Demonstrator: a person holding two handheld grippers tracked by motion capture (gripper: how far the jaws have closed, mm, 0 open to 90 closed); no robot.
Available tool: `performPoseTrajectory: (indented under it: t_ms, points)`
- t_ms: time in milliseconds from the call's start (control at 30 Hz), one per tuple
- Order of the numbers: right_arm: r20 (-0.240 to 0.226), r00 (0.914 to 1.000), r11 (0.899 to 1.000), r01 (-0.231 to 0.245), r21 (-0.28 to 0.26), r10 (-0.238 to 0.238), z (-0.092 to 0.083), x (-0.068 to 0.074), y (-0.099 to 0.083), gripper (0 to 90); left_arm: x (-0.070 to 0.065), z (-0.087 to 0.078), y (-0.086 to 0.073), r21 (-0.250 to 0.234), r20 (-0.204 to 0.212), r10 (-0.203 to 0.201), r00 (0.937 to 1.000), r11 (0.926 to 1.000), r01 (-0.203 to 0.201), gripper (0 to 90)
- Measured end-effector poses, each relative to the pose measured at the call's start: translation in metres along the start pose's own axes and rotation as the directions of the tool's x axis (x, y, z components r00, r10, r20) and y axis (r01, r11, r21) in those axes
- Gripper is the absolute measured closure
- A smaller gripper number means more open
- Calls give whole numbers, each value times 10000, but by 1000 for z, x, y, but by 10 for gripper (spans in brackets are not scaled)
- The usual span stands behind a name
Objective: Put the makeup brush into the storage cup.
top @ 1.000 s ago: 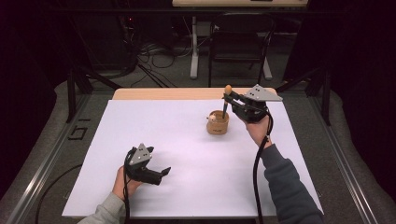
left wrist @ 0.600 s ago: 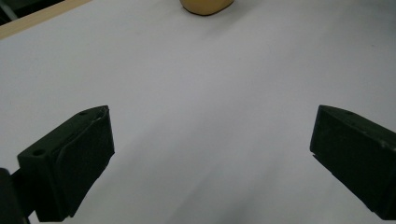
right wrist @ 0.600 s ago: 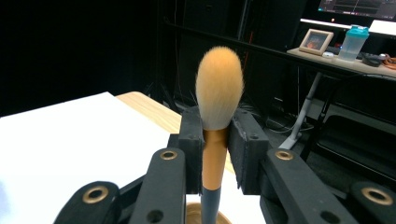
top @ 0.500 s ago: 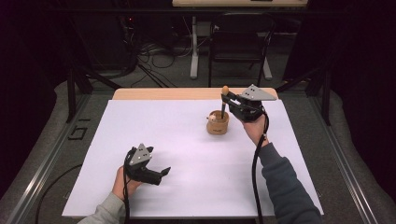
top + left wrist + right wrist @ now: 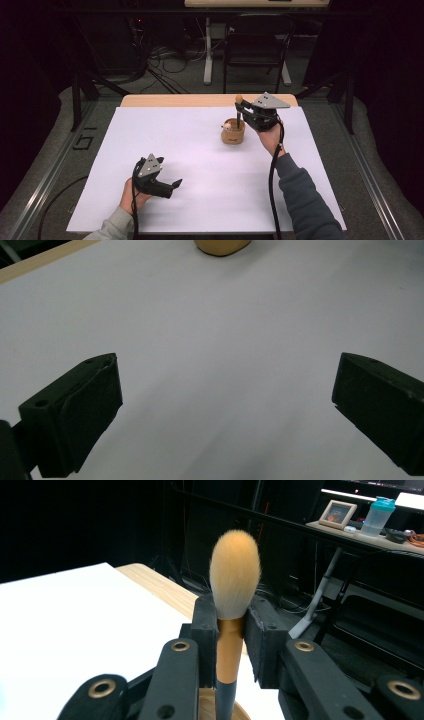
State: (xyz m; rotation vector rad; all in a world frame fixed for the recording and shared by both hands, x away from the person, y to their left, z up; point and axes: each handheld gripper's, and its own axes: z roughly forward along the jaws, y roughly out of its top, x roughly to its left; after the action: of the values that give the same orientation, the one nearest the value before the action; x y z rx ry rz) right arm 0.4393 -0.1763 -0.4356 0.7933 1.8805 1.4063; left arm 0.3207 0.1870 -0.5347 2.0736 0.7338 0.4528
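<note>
Across the room's dark floor stands the counter [image 5: 200, 165], its top covered by a white sheet with a strip of bare wood showing along the far edge. Behind that far edge sits a dark chair [image 5: 257, 45] among loose cables on the floor.

Near the front edge, toward the left corner, the person's left hand [image 5: 131, 196] holds the left tongs [image 5: 176, 184] low over the white sheet. Its jaws are spread wide with nothing between them, and in the left gripper view [image 5: 225, 410] bare white surface lies in the gap.

Toward the far right corner, the right tongs [image 5: 240, 108] are held above a small wooden cup [image 5: 233, 132] that stands on the sheet, a little way in from the far edge. The jaws are pinching a makeup brush [image 5: 234, 580] by its golden collar, just under the bristles. The brush stands upright, its pale orange bristle head pointing up above the jaws and its dark handle running down into the cup [image 5: 205, 705]. In the high view the brush head [image 5: 239, 98] shows just above the cup.
</note>
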Motion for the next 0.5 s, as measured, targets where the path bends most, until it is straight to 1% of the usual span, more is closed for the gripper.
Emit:
performPoseTrajectory:
  t_ms: [33, 167, 333, 367, 400, 467, 500]
  points:
    - [37, 10000, 10000, 82, 52, -82, 0, 0, 0, 762, 0, 0, 0, 5, -4, 3, 10000, 10000, -3, 0]
    - [54, 9999, 9998, 150, 138, -151, 3, 1, -2, 762, 0, 0, 0, 6, -26, 17, 10000, 10000, -17, 0]
    - [44, 9999, 9997, 133, 197, -134, 5, 1, -5, 752, 0, 0, 0, 36, -22, -18, 10000, 10000, 18, 0]
    - [14, 10000, 9998, 44, 187, -44, 4, 1, -5, 682, 0, 0, 0, 42, -28, 30, 10000, 10000, -30, 0]
    - [-103, 9999, 9996, -55, 262, 57, 4, 0, -4, 547, 0, 0, 0, 14, -56, 17, 10000, 10000, -17, 0]
    - [-500, 9981, 9940, -304, 1050, 358, 7, -2, -1, 323, -1, -1, 0, 26, -85, 59, 9999, 10000, -59, 0]
    - [-583, 9975, 9930, -327, 1136, 395, 7, -2, -1, 276, -1, -1, 1, 34, -118, 119, 9999, 9999, -119, 0]
